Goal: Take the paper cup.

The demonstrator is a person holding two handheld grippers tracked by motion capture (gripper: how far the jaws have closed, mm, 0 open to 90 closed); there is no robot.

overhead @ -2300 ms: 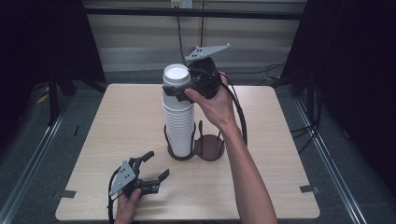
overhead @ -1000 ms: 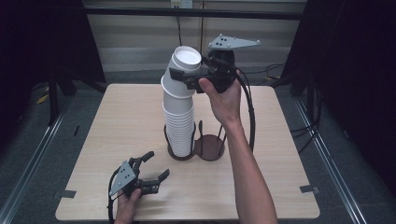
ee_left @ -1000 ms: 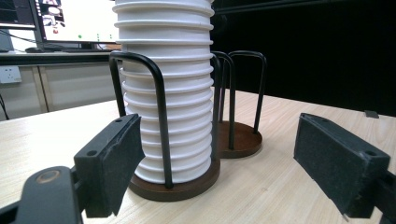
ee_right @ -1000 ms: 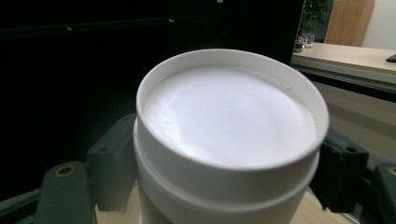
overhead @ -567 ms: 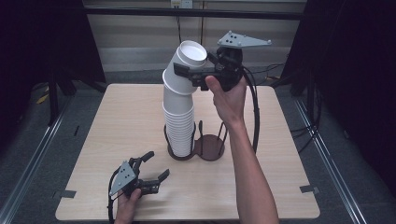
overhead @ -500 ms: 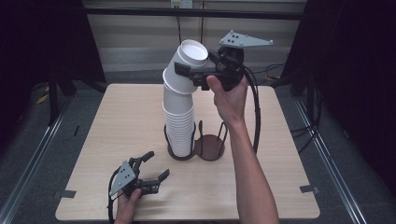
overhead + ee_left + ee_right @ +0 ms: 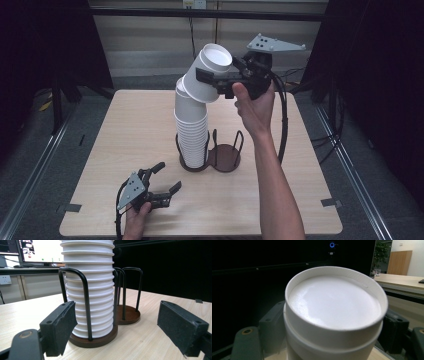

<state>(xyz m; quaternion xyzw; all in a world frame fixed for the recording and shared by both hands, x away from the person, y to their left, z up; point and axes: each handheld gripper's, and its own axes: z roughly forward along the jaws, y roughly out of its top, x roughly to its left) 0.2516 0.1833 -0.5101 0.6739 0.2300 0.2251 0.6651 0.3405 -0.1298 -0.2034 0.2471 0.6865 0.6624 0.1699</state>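
The right tool [image 7: 212, 80], raised high on an outstretched arm, has its jaws clamped on a cup; the left tool [image 7: 159, 186], held low, rests with jaws spread wide.

No readable text, label, brand or number is showing on the white paper cups [image 7: 192, 117], the wire cup holder [image 7: 224, 156], the table [image 7: 125, 130] or either gripper. A monitor [image 7: 40, 251] is glowing at the top left of the left gripper view, but whatever is standing on its screen is coming through too small and blurred to read
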